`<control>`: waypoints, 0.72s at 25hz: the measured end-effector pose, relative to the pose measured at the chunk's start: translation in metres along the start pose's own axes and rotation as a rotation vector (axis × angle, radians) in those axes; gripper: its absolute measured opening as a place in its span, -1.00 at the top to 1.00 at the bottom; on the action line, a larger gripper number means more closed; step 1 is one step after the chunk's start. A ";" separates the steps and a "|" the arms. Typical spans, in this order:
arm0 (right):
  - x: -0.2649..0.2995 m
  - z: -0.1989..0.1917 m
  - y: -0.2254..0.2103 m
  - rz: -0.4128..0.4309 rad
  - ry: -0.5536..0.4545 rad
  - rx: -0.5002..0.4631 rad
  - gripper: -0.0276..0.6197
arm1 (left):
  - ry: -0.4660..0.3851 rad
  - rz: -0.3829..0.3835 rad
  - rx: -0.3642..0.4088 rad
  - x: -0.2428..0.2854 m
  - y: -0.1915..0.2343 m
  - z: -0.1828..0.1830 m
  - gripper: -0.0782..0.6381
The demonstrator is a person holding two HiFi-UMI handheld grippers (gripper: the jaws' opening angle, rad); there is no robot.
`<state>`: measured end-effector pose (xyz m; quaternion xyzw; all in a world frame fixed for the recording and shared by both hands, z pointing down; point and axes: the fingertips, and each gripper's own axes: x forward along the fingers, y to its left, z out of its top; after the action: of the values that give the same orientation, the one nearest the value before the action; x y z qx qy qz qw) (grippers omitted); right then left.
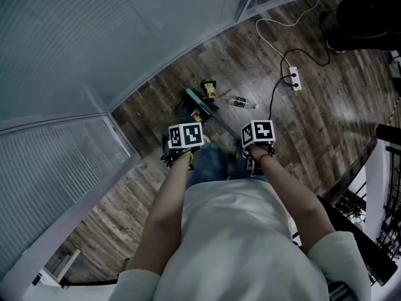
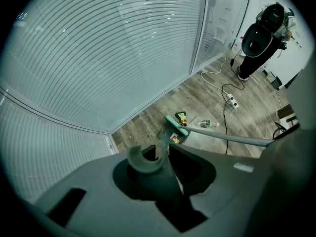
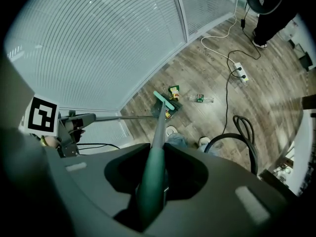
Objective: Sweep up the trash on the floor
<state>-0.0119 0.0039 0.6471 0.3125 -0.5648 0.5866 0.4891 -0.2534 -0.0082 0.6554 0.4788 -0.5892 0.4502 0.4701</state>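
A green-and-yellow snack packet (image 1: 208, 89) and a clear plastic bottle (image 1: 242, 103) lie on the brown wood-plank floor (image 1: 326, 124), near each other and just beyond the person's feet. The packet lies just beside the far side of a long teal broom head (image 1: 201, 99), and the bottle lies apart from it to the right. On the near side of the broom head stands a dark grey dustpan (image 2: 171, 137) with a small yellow-and-red wrapper (image 2: 174, 138) inside it. The left gripper (image 2: 165, 168) has its jaws clamped on the grey dustpan handle (image 2: 148, 164), whose top ends in a C-shaped clip. The right gripper (image 3: 153, 177) has its jaws closed tight on the green grip of the broom handle (image 3: 157, 132), which runs down to the broom head. Both grippers are held side by side in front of the person's waist. Further out, a white power strip (image 1: 293, 78) lies on the floor with a black cable (image 1: 276, 94) and a white cable (image 1: 270, 24) running from it. Pale slatted window blinds (image 1: 94, 36) line the corner walls on the left, and a bulky black object (image 1: 363, 17) stands at the top right.
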 end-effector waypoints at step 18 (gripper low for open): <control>-0.026 0.101 -0.018 -0.112 -0.188 0.041 0.62 | 0.007 0.002 0.033 -0.001 -0.004 0.005 0.52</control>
<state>-0.0055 -0.1016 0.6466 0.4073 -0.5776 0.5380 0.4594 -0.2499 -0.0132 0.6535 0.4844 -0.5802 0.4622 0.4638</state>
